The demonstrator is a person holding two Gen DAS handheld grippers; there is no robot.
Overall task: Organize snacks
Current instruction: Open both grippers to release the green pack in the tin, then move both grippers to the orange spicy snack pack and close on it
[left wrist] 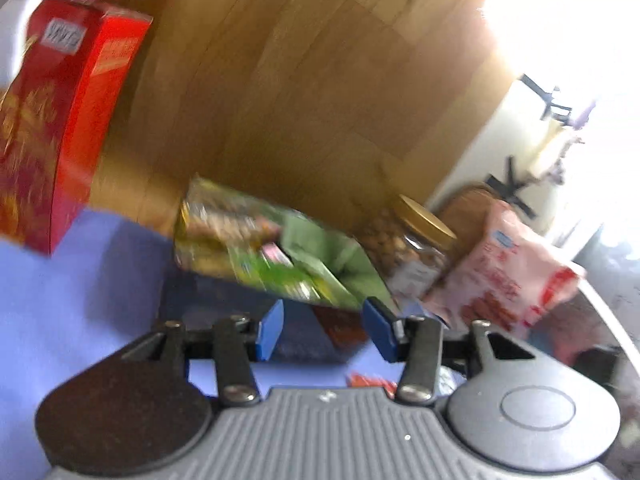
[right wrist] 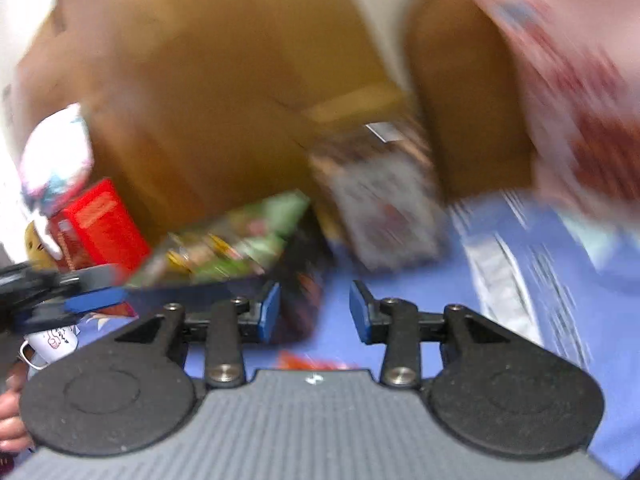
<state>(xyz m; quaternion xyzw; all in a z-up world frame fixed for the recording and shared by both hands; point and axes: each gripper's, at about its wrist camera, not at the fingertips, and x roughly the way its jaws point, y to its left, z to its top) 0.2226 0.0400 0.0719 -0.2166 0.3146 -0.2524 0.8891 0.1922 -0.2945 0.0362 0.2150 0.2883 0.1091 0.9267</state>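
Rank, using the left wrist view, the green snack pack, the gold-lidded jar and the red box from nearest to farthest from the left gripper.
1. Green snack pack, just ahead of the left gripper.
2. Gold-lidded jar, ahead right.
3. Red box, far left.

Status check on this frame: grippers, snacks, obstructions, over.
Left hand-held gripper open, empty. Right hand-held gripper open, empty. Green snack box lies ahead of left, not gripped. Jar and pink bag crowd its right.

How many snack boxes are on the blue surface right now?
2: a red box standing at far left, and a green box tilted just ahead of the left hand-held gripper. Blur may hide others.
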